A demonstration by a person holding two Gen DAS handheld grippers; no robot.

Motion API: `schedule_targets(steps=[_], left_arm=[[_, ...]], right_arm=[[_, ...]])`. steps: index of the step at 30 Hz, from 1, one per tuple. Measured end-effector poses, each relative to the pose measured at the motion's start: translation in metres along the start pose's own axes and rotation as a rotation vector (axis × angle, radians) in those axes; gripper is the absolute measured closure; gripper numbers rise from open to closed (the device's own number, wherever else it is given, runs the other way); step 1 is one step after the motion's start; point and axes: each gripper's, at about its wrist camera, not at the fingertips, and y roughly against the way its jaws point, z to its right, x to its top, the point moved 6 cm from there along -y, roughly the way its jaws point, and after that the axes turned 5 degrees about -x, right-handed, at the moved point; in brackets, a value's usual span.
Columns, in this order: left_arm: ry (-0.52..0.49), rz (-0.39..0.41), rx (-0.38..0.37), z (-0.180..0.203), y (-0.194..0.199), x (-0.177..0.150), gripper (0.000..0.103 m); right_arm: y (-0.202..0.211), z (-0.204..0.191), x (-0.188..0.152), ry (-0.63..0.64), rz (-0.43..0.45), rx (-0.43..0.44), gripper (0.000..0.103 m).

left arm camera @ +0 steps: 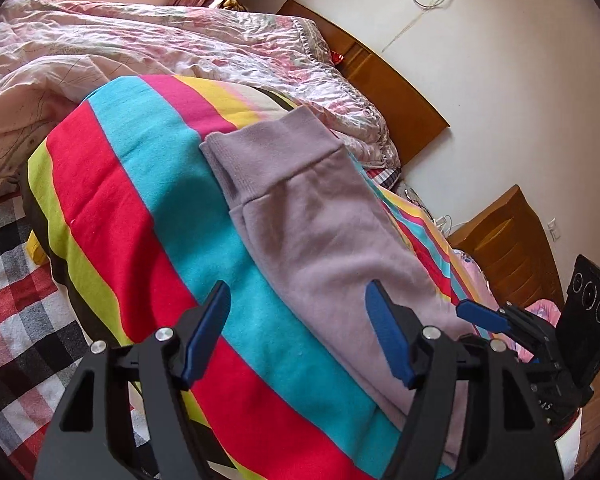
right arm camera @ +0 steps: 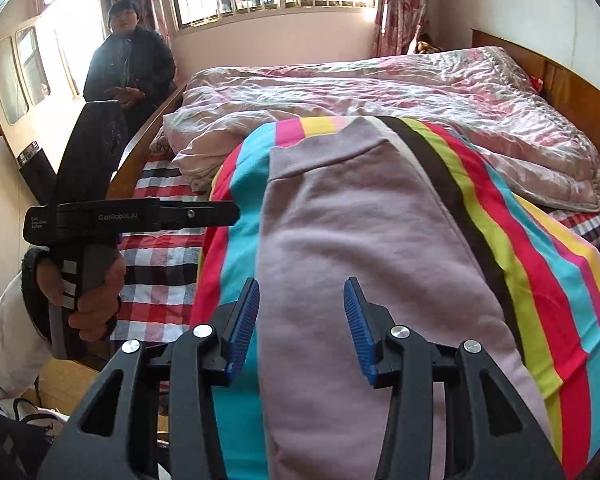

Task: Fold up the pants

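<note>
Both grippers [left arm camera: 296, 330] [right arm camera: 302, 326] hung unclenched, empty, over soft, limp pants [right arm camera: 360, 248]; best pinched at waistband [left arm camera: 268, 156].

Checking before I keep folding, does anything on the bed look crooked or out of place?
Nothing stands out. The lilac pants lie fairly flat, folded lengthwise on the striped blanket, waistband at the far end. Both tools, left and right, are open and hold nothing.

The pants [right arm camera: 364, 248] lie on the blanket [right arm camera: 540, 264], just in front of the right gripper [right arm camera: 302, 320]. The quilt [right arm camera: 380, 88] lies behind them. The left gripper [left arm camera: 296, 328] is to the left.
</note>
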Motion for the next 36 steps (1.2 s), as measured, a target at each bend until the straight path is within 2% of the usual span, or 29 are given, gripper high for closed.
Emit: schedule_targets(steps=[2, 4, 6, 8, 11, 12, 13, 14, 16, 18, 20, 22, 26, 32, 35, 36], left_arm=[[-0.100, -0.031, -0.018, 0.031, -0.010, -0.006, 0.030], [-0.172, -0.063, -0.022, 0.054, -0.025, -0.013, 0.027], [-0.165, -0.101, -0.021, 0.060, -0.039, -0.020, 0.027], [-0.119, -0.131, -0.040, 0.058, -0.047, -0.027, 0.027], [-0.076, -0.156, -0.061, 0.060, -0.044, -0.041, 0.030], [-0.090, -0.160, -0.056, 0.066, -0.041, -0.046, 0.040], [-0.113, -0.172, -0.065, 0.074, -0.038, -0.053, 0.048], [-0.146, -0.187, -0.084, 0.085, -0.036, -0.060, 0.051], [-0.230, -0.221, -0.088, 0.104, -0.032, -0.078, 0.053], [-0.285, -0.237, -0.048, 0.113, -0.033, -0.093, 0.053], [-0.251, -0.258, -0.063, 0.110, -0.036, -0.103, 0.053], [-0.199, -0.264, -0.071, 0.103, -0.036, -0.107, 0.061], [-0.183, -0.247, -0.057, 0.094, -0.029, -0.104, 0.064], [-0.171, -0.218, -0.056, 0.081, -0.017, -0.089, 0.064], [-0.146, -0.208, -0.053, 0.073, -0.017, -0.085, 0.064], [-0.138, -0.205, -0.056, 0.069, -0.017, -0.083, 0.064]], right_arm=[[0.030, 0.052, -0.040, -0.087, -0.026, -0.118, 0.052], [0.060, 0.103, -0.087, -0.216, -0.058, -0.200, 0.048], [0.092, 0.139, -0.136, -0.354, -0.081, -0.289, 0.048], [0.126, 0.147, -0.177, -0.420, -0.069, -0.337, 0.048], [0.159, 0.114, -0.217, -0.417, -0.040, -0.329, 0.048], [0.163, 0.095, -0.224, -0.399, -0.029, -0.302, 0.048], [0.164, 0.074, -0.227, -0.374, -0.016, -0.265, 0.049], [0.163, 0.053, -0.227, -0.342, -0.003, -0.224, 0.051], [0.155, 0.017, -0.220, -0.269, 0.014, -0.156, 0.055], [0.141, -0.006, -0.210, -0.207, 0.018, -0.105, 0.059], [0.122, -0.021, -0.196, -0.133, 0.008, -0.085, 0.062], [0.104, -0.030, -0.184, -0.059, -0.009, -0.064, 0.063], [0.074, -0.029, -0.176, 0.048, -0.074, -0.095, 0.076], [0.068, -0.026, -0.175, 0.104, -0.085, -0.112, 0.094], [0.082, -0.038, -0.170, 0.087, -0.058, -0.040, 0.096], [0.082, -0.042, -0.171, 0.089, -0.062, -0.010, 0.103]])
